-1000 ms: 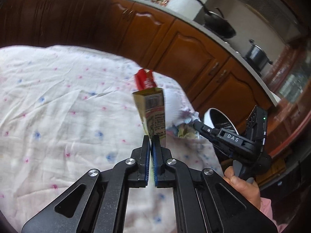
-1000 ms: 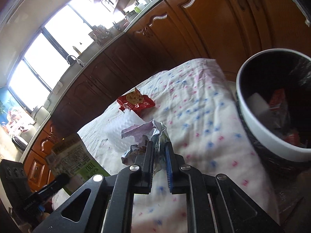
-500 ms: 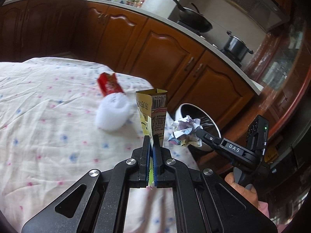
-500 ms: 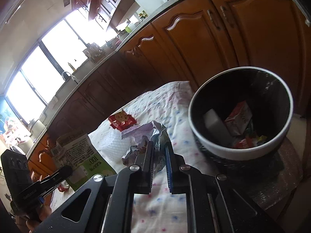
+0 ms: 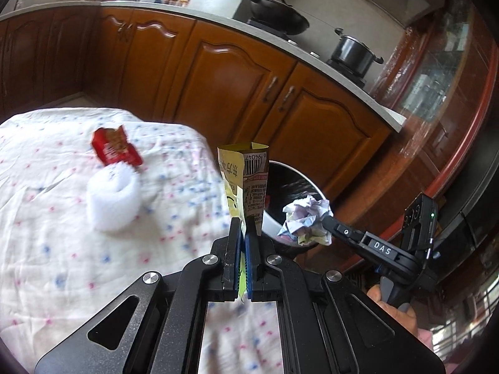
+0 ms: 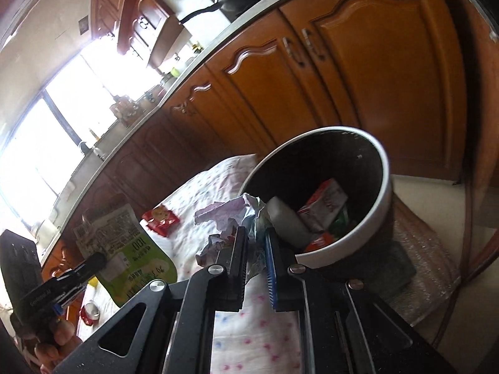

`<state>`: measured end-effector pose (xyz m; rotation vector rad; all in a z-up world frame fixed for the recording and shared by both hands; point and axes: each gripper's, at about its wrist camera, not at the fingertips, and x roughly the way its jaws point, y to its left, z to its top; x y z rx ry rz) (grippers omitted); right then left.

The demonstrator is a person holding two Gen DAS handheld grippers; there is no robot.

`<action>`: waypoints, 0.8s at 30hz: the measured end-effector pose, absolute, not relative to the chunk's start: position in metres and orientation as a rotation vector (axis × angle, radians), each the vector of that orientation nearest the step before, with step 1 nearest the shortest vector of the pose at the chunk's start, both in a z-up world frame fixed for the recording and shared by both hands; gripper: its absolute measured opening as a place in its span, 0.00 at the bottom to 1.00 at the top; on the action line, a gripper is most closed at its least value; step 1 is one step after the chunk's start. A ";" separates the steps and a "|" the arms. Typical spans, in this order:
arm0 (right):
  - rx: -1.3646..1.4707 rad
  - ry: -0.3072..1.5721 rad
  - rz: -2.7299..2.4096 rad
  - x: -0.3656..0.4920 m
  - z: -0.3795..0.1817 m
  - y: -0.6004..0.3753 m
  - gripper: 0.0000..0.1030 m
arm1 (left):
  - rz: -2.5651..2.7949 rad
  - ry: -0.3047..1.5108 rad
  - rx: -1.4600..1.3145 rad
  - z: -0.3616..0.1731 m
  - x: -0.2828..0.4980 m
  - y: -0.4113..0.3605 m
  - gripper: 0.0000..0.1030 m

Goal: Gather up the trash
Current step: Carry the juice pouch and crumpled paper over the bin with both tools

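Note:
My left gripper (image 5: 242, 230) is shut on a flattened yellow-green carton (image 5: 246, 184) and holds it upright above the table's right edge; it also shows in the right wrist view (image 6: 124, 243). My right gripper (image 6: 256, 233) is shut on a crumpled paper ball (image 6: 232, 218), held near the rim of the white trash bin (image 6: 355, 243); the ball also shows in the left wrist view (image 5: 307, 218), over the bin (image 5: 274, 224). A red snack wrapper (image 5: 115, 149) and a white foam sleeve (image 5: 113, 199) lie on the table.
The table has a white dotted cloth (image 5: 56, 249). The bin holds a red-and-white carton (image 6: 324, 205) and other trash. Wooden kitchen cabinets (image 5: 237, 93) stand behind, with a wok (image 5: 274, 15) and pot (image 5: 352, 53) on the counter.
Both grippers have moved right toward the bin with their loads. The bin now looms closer in the right wrist view, and the paper ball is near its rim.

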<state>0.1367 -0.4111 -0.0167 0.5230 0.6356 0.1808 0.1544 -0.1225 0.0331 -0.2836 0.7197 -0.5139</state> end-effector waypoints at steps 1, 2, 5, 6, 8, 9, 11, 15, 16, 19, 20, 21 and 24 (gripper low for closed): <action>0.520 0.632 0.172 0.136 -0.016 -0.413 0.11 | -0.519 0.718 -0.280 0.034 0.157 -0.126 0.01; 0.517 0.628 0.164 0.135 -0.015 -0.415 0.11 | -0.522 0.716 -0.276 0.035 0.159 -0.130 0.01; 0.497 0.619 0.140 0.135 -0.013 -0.421 0.11 | -0.532 0.712 -0.269 0.038 0.164 -0.141 0.01; 0.490 0.616 0.131 0.136 -0.012 -0.423 0.11 | -0.535 0.710 -0.263 0.039 0.167 -0.147 0.01; 0.480 0.614 0.119 0.137 -0.012 -0.427 0.11 | -0.539 0.705 -0.258 0.041 0.170 -0.153 0.01; 0.476 0.612 0.112 0.138 -0.012 -0.429 0.11 | -0.544 0.701 -0.254 0.042 0.172 -0.157 0.01; 0.468 0.609 0.101 0.140 -0.011 -0.433 0.11 | -0.551 0.692 -0.243 0.045 0.176 -0.166 0.01; 0.460 0.606 0.081 0.144 -0.010 -0.439 0.11 | -0.563 0.678 -0.219 0.050 0.184 -0.183 0.01; 0.457 0.605 0.075 0.146 -0.010 -0.441 0.11 | -0.565 0.677 -0.216 0.051 0.187 -0.187 0.01; 0.445 0.607 0.064 0.150 -0.010 -0.445 0.11 | -0.569 0.676 -0.201 0.054 0.196 -0.202 0.01; 0.442 0.608 0.062 0.151 -0.009 -0.446 0.11 | -0.571 0.673 -0.193 0.054 0.199 -0.208 0.01; 0.438 0.608 0.059 0.153 -0.009 -0.447 0.11 | -0.573 0.671 -0.188 0.054 0.202 -0.213 0.01; 0.424 0.607 0.047 0.157 -0.007 -0.449 0.11 | -0.575 0.674 -0.173 0.053 0.210 -0.226 0.01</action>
